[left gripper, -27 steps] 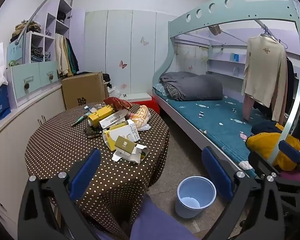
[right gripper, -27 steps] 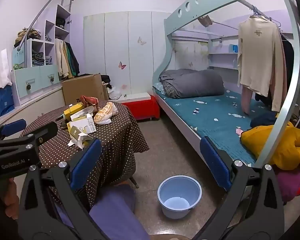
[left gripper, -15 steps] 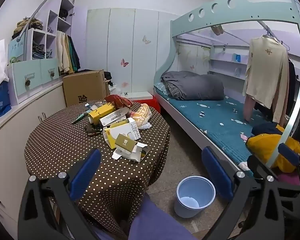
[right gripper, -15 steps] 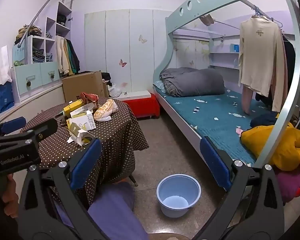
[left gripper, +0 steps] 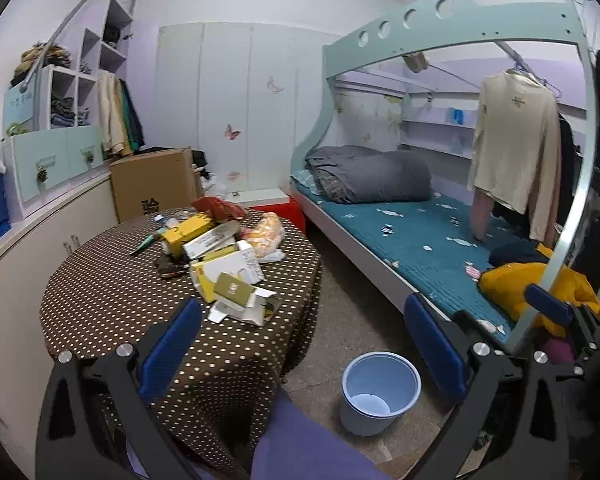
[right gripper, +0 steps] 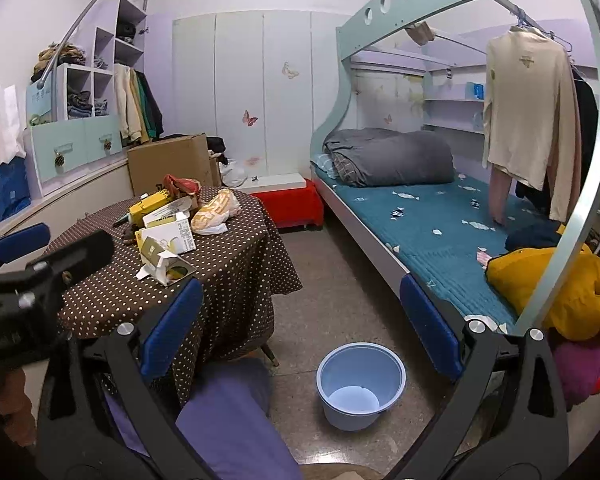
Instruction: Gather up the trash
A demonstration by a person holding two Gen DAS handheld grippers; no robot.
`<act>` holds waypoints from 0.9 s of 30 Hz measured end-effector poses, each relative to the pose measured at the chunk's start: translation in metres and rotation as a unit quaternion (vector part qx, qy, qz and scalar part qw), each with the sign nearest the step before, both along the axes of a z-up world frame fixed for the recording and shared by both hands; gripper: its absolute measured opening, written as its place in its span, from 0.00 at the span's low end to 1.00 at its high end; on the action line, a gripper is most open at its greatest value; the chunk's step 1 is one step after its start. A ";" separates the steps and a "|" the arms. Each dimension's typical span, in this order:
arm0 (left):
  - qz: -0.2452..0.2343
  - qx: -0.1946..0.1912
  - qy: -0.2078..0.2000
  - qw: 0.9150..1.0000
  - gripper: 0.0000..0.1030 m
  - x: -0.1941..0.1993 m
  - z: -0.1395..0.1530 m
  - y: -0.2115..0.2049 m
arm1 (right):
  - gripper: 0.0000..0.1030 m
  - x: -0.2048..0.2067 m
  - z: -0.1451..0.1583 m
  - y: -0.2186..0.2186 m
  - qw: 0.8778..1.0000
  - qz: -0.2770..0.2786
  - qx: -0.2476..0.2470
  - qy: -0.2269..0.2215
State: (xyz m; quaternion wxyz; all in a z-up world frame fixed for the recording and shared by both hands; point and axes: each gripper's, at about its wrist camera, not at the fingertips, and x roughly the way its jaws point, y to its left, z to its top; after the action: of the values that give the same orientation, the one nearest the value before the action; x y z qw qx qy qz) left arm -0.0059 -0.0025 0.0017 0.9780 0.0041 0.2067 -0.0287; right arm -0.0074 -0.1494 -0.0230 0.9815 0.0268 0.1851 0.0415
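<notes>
Lying in a heap on the dotted table, the trash is seen ahead of and above the left gripper, well apart from its spread, empty jaws. In the right wrist view the same trash is found up and to the left of the right gripper, whose jaws are likewise held wide with nothing between them. A blue bin is placed on the floor beside the table, low between the right gripper's fingers.
</notes>
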 end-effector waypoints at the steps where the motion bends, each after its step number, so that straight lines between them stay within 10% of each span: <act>1: 0.002 -0.001 0.001 1.000 0.96 0.001 0.000 0.002 | 0.94 -0.001 0.000 0.000 1.000 0.000 0.000 -0.001; 27: 0.027 0.002 0.007 1.000 0.96 0.008 -0.002 0.013 | 0.94 -0.008 0.007 -0.002 1.000 0.011 0.010 -0.012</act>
State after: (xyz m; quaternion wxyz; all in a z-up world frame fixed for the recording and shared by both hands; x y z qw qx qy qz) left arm 0.0018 0.0107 -0.0003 0.9769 0.0004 0.2135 -0.0022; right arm -0.0152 -0.1510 -0.0164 0.9828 0.0340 0.1730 0.0546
